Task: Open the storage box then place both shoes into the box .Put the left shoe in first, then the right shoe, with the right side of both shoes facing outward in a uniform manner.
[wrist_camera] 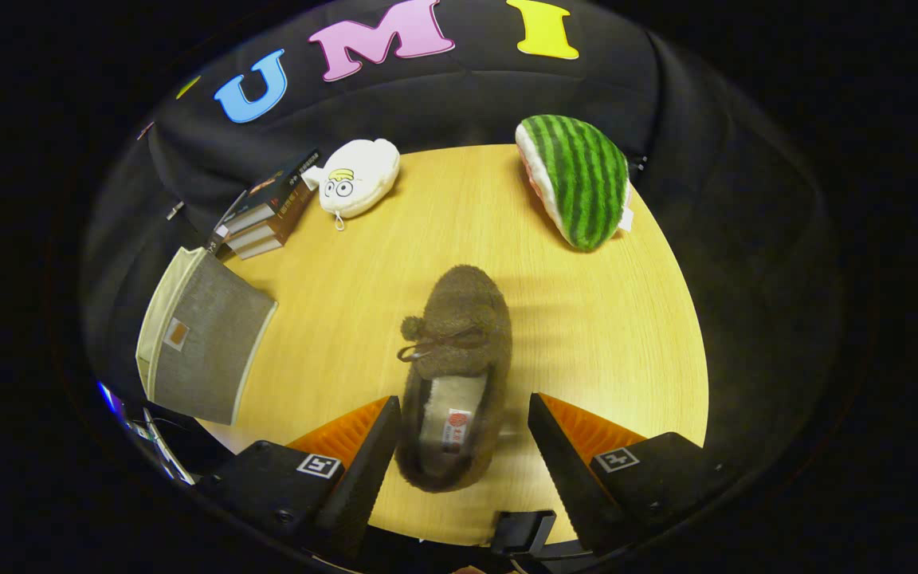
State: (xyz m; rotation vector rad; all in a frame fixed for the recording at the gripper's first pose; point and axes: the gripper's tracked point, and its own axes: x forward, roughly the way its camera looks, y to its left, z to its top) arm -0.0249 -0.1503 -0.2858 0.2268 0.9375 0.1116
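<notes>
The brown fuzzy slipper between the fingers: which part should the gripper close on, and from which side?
Probably the heel-end side walls of the brown slipper, coming from the heel side as now. It lies flat on the table, toe pointing away, its open collar between the fingers of the open gripper, so the soft rim should pinch easily.

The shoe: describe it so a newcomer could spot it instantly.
On the round wooden table, look at the open gripper: the shoe lies between its fingers, heel nearest. It is brown and fuzzy with a bow, unlike the striped watermelon plush beyond.
</notes>
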